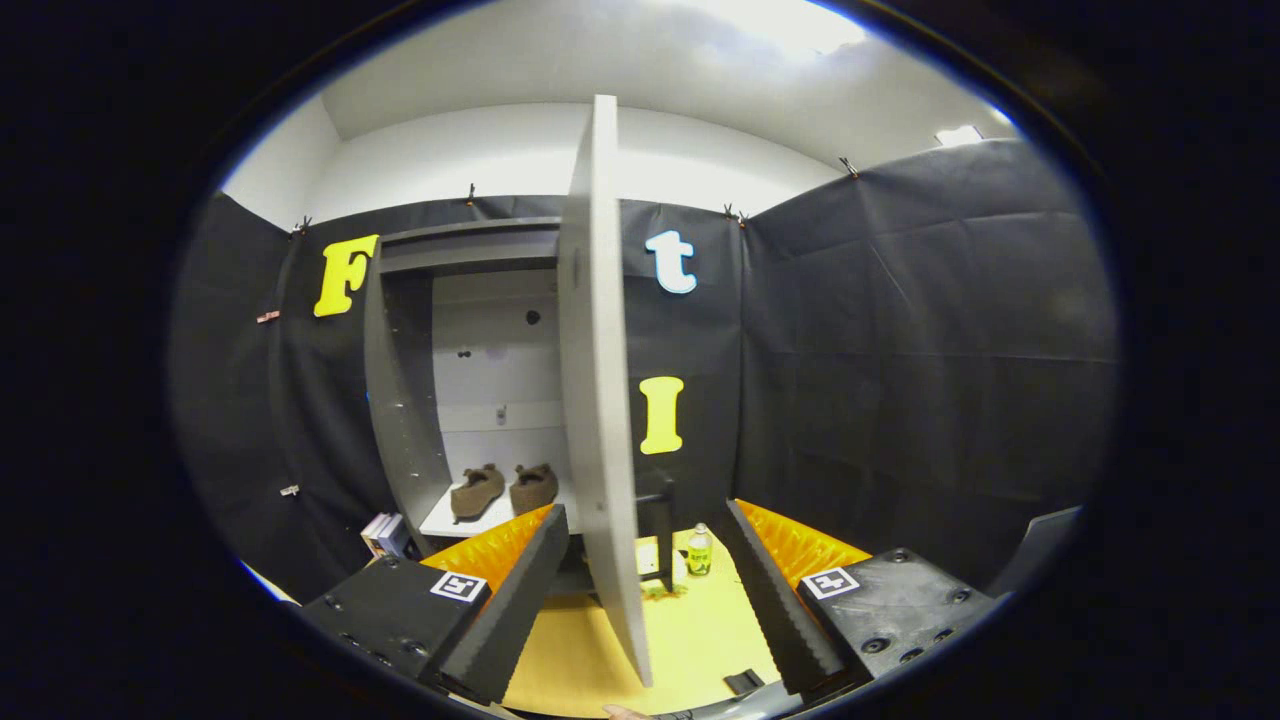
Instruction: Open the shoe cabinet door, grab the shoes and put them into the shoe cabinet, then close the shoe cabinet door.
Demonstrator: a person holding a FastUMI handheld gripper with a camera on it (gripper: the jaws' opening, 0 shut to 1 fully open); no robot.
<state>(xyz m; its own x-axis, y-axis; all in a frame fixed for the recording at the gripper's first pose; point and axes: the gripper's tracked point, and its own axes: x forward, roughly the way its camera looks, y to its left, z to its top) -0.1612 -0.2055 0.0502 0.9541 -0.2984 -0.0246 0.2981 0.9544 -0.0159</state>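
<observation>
Between your fingers, the cabinet door's edge, with nothing gripped.
Your gripper (640,570) stands wide open, with the open shoe cabinet door (600,400) edge-on between the fingers, touching neither. Beyond, both brown shoes (503,489) sit side by side on the cabinet shelf (470,520). A small green-labelled bottle (699,551) stands on the yellow floor (690,640).

Green-labelled bottle (699,551) upright on yellow floor (700,640); books (385,534) stacked beside black cloth wall (900,380).
</observation>
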